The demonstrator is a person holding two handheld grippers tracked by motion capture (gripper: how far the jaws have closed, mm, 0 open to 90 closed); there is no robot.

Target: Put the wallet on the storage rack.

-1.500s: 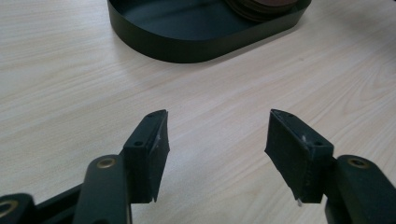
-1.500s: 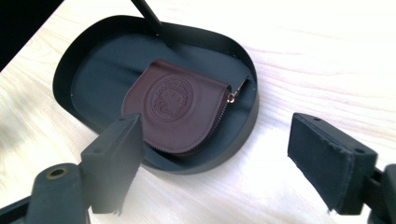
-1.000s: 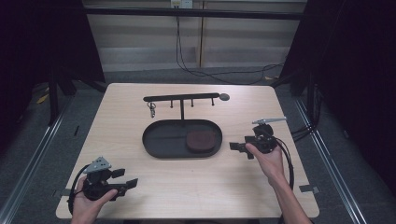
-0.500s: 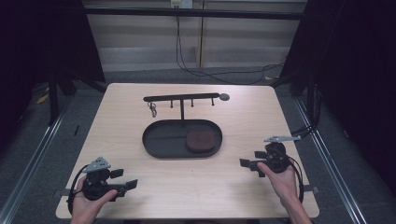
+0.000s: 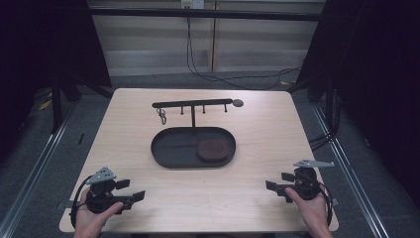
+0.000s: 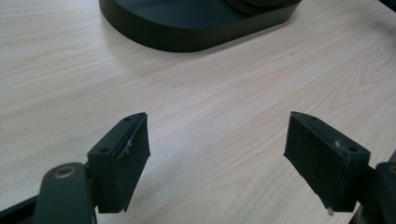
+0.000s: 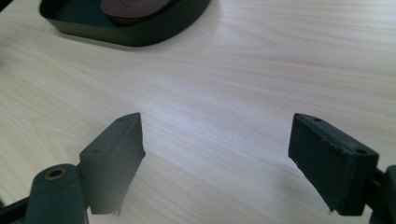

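The left gripper (image 5: pixel 130 191) rests at the near left corner of the table (image 5: pixel 257 124), held in the person's left hand (image 5: pixel 91 218). Its jaws stand spread wide with bare wood between them, and they have just been opening a little further; nothing lies between them. In the left gripper view its 2 pads (image 6: pixel 123 161) hang over the wood, with the tray's dark wall ahead.

The right gripper (image 5: pixel 275 187) sits at the near right corner, held in the right hand (image 5: pixel 309 210). Its jaws are also spread, with nothing between them. In the right gripper view the pads (image 7: pixel 116 158) frame bare wood, and the tray lies ahead and to the left.

The tray (image 5: pixel 166 148), a black oval, lies in the middle of the table, well apart from both grippers. A round brown disc (image 5: pixel 214 148) lies inside it toward its right end. Just behind the tray stands a black rack (image 5: pixel 192 104), a bar on 1 post with short pegs under it. A small metal ring (image 5: pixel 162 116) hangs near the bar's left end. A small round knob (image 5: pixel 238 103) sits at its right end.
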